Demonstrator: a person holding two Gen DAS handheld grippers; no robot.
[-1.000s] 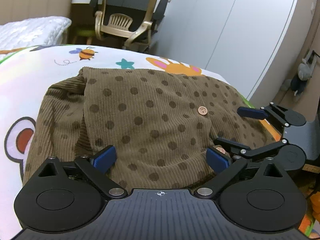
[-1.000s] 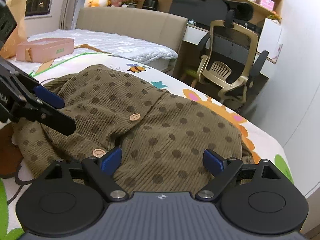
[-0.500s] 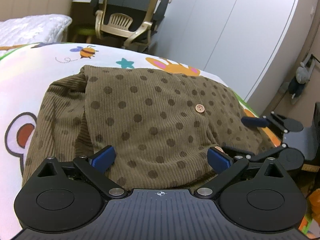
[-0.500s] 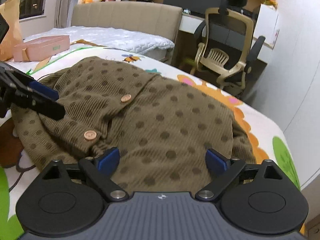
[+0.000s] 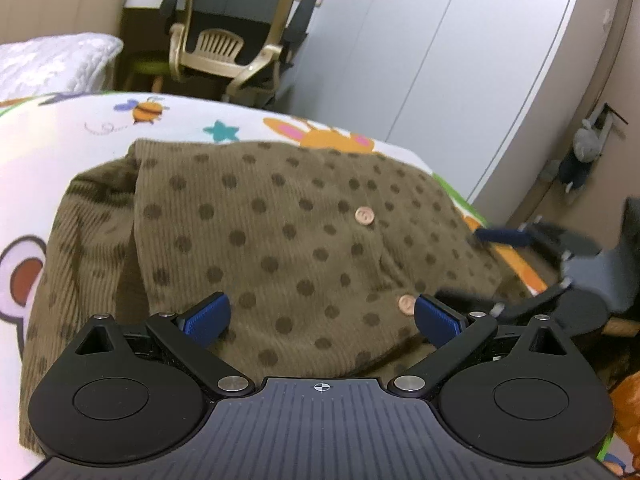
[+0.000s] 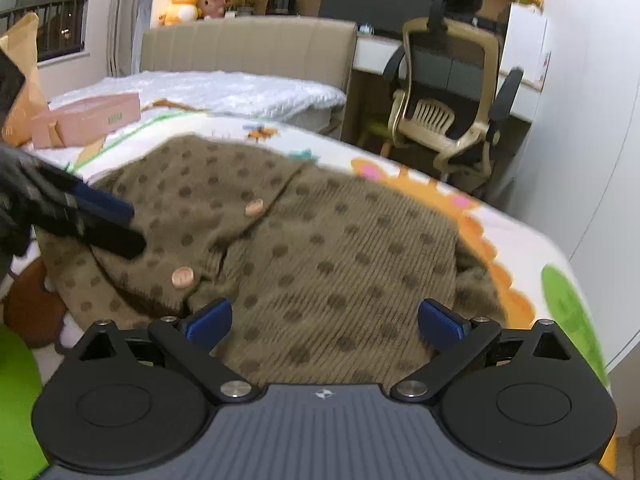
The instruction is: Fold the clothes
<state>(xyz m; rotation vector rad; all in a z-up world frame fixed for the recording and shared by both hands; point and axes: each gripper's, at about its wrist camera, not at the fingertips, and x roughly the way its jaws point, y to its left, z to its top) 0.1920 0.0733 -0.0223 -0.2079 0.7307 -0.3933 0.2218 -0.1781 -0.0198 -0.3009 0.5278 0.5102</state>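
a brown dotted corduroy garment (image 5: 280, 232) lies folded into a rough block on a bed cover (image 5: 60, 152) printed with cartoon animals, its near side reaching the cover's near edge and its far side stopping short of the far edge, where a bee (image 5: 146, 110), a teal star (image 5: 221, 131) and an orange rabbit (image 5: 320, 136) show on bare cover. two pale round buttons (image 5: 365, 215) sit along the front placket toward the garment's right half in the left wrist view; a folded-under layer shows as a darker ridge along its left side

the left gripper (image 5: 320, 316) hangs low over the garment's near edge with its blue pads (image 5: 206, 316) spread wide, cloth showing between them but neither pad pressing on it as far as can be seen. the right gripper (image 6: 325, 320) is likewise over the near edge further toward the cover's right side, its jaws opening, the fabric lying between the pads unpinched. each gripper appears blurred at the side of the other's view

beyond the cover's far edge stand a beige office chair (image 6: 444, 120) at a desk, a white quilted bed (image 6: 224, 92) with a padded headboard, and a pink box (image 6: 88, 118) at the cover's far left corner. white wardrobe doors (image 5: 440, 60) fill the right
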